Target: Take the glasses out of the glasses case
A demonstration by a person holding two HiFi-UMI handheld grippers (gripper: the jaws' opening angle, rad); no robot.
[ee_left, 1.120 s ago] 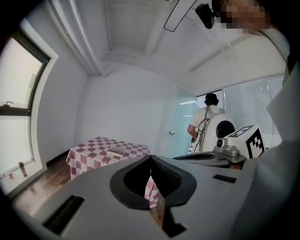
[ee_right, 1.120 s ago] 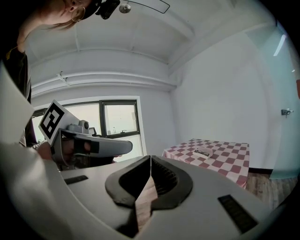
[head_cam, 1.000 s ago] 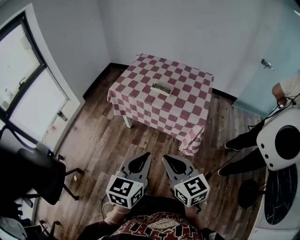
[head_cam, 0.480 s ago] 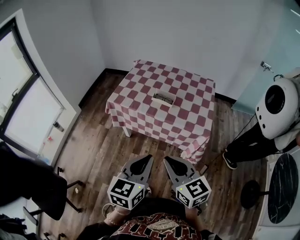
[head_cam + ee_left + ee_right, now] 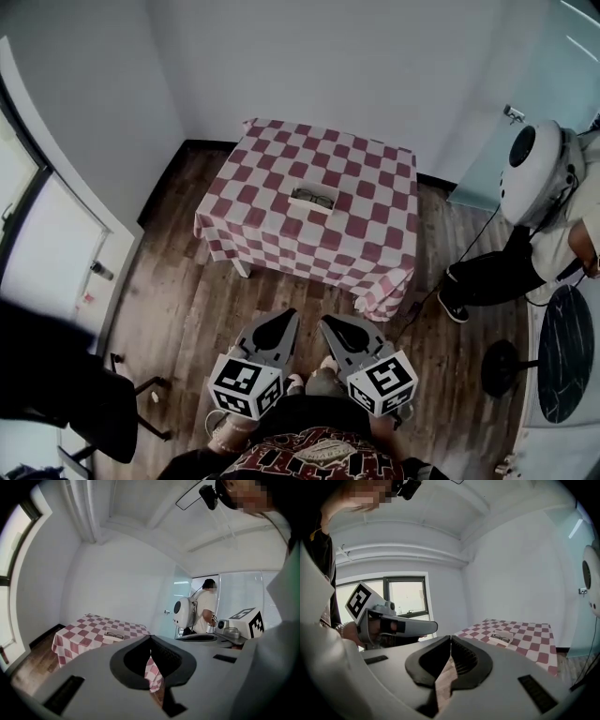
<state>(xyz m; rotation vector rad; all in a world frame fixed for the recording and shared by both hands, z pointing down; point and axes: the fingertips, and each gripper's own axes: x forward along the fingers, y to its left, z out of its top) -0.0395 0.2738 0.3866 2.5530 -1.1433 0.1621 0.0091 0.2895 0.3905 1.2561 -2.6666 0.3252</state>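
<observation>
Both the left tool (image 5: 285,316) and the right tool (image 5: 327,322) are closed on nothing, well apart from the bench (image 5: 361,234), where the glasses (image 5: 314,197) lie in the open glasses case (image 5: 300,204) near its middle.

No readable words or numbers. Your left gripper (image 5: 284,317) and right gripper (image 5: 330,322) bear only black-and-white square markers; the print on your shirt (image 5: 323,451) is too blurred.

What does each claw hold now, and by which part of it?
Nothing is held. The left claw and the right claw are both shut with nothing between the jaws, apart from the table, where the glasses lie.
</observation>
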